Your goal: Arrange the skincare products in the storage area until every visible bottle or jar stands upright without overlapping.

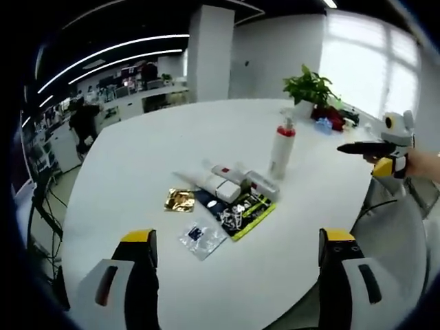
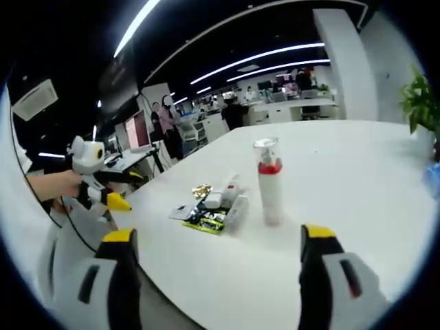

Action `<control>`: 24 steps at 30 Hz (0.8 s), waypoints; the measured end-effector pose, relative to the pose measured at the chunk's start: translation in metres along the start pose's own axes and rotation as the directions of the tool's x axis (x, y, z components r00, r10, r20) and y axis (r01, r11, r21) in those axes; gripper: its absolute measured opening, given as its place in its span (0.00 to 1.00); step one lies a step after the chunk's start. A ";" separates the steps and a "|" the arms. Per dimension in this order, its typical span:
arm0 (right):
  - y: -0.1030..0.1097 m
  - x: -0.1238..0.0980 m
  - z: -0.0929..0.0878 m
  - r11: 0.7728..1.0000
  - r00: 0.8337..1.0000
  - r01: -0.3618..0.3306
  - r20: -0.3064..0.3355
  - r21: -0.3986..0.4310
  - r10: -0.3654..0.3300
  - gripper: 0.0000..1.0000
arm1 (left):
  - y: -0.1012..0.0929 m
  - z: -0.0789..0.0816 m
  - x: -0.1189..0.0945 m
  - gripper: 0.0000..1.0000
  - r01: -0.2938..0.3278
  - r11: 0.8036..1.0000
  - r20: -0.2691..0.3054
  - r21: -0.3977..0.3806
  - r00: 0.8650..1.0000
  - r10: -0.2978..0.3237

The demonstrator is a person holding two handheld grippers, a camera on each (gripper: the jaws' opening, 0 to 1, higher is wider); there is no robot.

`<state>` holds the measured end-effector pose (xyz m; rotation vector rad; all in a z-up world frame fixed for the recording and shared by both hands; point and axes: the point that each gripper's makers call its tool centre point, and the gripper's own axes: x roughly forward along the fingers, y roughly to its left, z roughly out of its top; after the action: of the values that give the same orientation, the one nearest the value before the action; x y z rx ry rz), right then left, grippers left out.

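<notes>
A white pump bottle (image 1: 282, 148) with a red collar and clear cap stands upright on the white table (image 1: 137, 158). Just left of it lies a pile of skincare items: white tubes (image 1: 227, 175), a small white jar (image 1: 229, 190), a dark green-yellow packet (image 1: 240, 212), a gold sachet (image 1: 180, 199) and a clear sachet (image 1: 201, 238). My left gripper (image 1: 237, 275) hovers open, short of the pile. In the right gripper view the bottle (image 2: 269, 182) and the pile (image 2: 213, 203) lie ahead of my right gripper (image 2: 220, 275), which is open and holds nothing.
A potted plant (image 1: 309, 86) with red and blue items (image 1: 328, 118) beside it stands at the table's far edge. The right gripper (image 1: 378, 146) reaches in past the bottle. A grey chair back (image 1: 392, 206) sits at the table edge. People stand in the office behind.
</notes>
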<state>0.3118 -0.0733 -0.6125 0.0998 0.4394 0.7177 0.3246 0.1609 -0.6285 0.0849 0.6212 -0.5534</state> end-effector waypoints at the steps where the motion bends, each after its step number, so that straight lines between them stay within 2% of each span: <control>1: -0.001 0.000 0.000 1.000 1.000 0.002 0.000 0.001 -0.002 0.98 | 0.000 0.001 0.002 0.95 0.002 1.000 -0.002 0.003 1.000 -0.002; 12: -0.016 -0.003 -0.006 0.999 0.999 0.036 -0.002 0.028 -0.036 0.98 | 0.001 0.006 0.036 0.92 0.022 1.000 -0.048 0.018 0.999 -0.021; 24: -0.025 -0.006 -0.016 0.996 0.998 0.066 -0.006 0.063 -0.066 0.98 | 0.012 0.013 0.076 0.87 -0.027 1.000 -0.123 -0.013 0.992 0.025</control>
<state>0.3167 -0.0974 -0.6307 0.1422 0.4674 0.6393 0.3885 0.1326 -0.6625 0.1137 0.7430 -0.5209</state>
